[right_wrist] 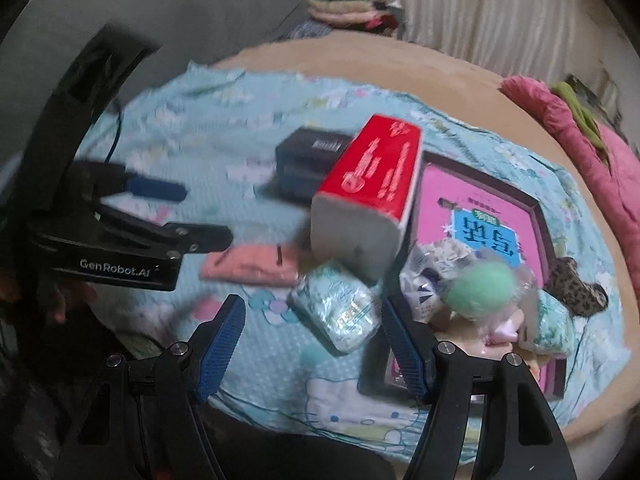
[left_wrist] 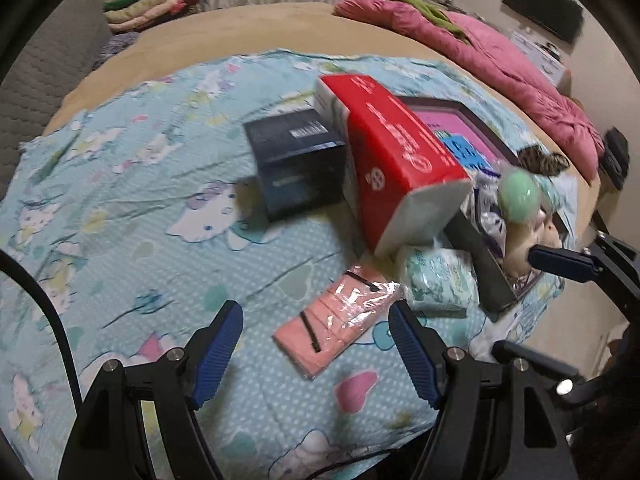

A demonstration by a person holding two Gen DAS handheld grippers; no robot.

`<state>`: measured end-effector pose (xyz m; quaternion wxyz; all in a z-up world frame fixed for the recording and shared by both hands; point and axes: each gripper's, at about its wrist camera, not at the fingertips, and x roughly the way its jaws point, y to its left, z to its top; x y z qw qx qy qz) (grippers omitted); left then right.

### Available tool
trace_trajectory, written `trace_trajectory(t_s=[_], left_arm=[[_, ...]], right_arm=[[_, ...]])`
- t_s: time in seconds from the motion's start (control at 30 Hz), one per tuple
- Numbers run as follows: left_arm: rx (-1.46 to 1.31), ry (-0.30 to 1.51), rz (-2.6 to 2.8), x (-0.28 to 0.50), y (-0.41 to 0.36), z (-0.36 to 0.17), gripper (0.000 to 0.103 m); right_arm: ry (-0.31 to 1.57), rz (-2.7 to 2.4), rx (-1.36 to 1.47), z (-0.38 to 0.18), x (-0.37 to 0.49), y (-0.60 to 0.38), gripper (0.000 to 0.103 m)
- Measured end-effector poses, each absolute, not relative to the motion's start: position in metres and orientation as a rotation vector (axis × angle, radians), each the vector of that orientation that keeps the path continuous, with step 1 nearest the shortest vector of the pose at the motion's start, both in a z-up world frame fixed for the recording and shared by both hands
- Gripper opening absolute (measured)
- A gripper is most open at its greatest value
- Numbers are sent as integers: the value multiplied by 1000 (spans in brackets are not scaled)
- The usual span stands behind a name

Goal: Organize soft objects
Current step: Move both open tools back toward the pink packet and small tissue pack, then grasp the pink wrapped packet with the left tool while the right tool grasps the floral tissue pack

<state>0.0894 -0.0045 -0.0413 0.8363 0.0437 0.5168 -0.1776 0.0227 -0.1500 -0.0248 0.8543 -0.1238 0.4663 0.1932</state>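
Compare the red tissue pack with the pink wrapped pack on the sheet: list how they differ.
The red tissue pack is bulky and props up at a tilt against the dark box; the pink wrapped pack is thin and lies flat on the sheet. The red one has white ends and white print; the pink one shows glossy clear wrap with dark stripes. Both are rectangular, and no gripper holds either.

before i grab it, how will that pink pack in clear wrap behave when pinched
The pink pack looks flat and soft, so it will probably flex or sag rather than stay stiff. Its glossy crinkled wrap may be slippery against the pads. It lies flat on the sheet, so it is unlikely to roll or tip.
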Motion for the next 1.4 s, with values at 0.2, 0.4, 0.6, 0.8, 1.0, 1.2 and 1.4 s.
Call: trace_trajectory(t_s=[0.2,0.4,0.6,0.8,1.0,1.2,1.4], left_arm=[[159,1153,-424,97,-14,-72,75],[216,1187,-438,101,-22,-93,75],[197,1205,-461,106,-24,-102,75],[177,1196,-493,113,-23,-104,73],[124,1181,-522,121,-20,-103,55],[-4,1173,-537,125,-8,-99,47],[-50,1173,-471,116,6,-89,46]], right_arm=[[1065,430,-312,-52,40,-149,72],[1096,415,-398,-68,53,-144,72],[1133,418,-490,-87,66,-134,72],[1156,417,-548,-105,78,-128,65],[1125,433,-529,-111,85,-131,53],[1092,444,-478,-100,83,-138,37],[1044,479,-341,-75,78,-149,30]])
